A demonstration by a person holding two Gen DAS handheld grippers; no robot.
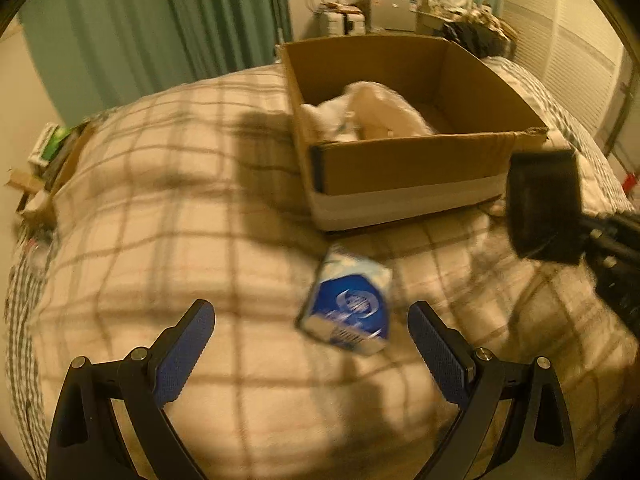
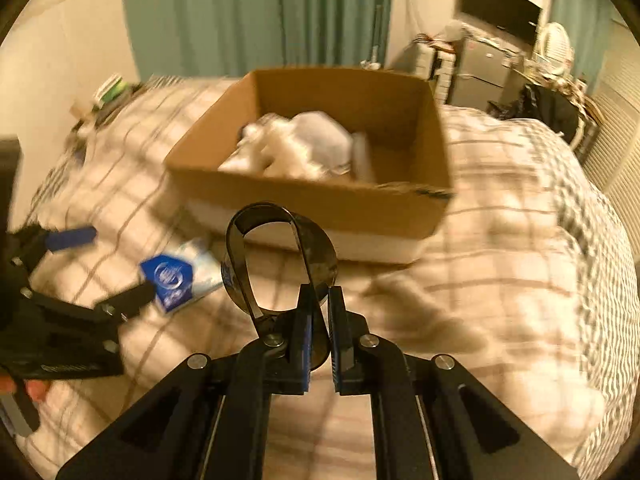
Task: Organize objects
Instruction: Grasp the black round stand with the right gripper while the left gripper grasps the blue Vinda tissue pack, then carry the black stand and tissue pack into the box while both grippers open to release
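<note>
While the right gripper (image 2: 320, 332) is clenched on a black looped strap (image 2: 276, 260), the blue packet (image 1: 348, 304) lies on the bed (image 1: 160, 200) before the cardboard box (image 1: 400, 164), long axis toward it, between the left gripper's (image 1: 312, 344) spread jaws, nearest that hand.

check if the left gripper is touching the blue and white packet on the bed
Apart. The left wrist view shows the left gripper open, the blue and white packet lying between its fingers with bedspread showing on both sides.

Green curtains (image 1: 152, 28), plaid-covered bed (image 1: 160, 208)
</note>
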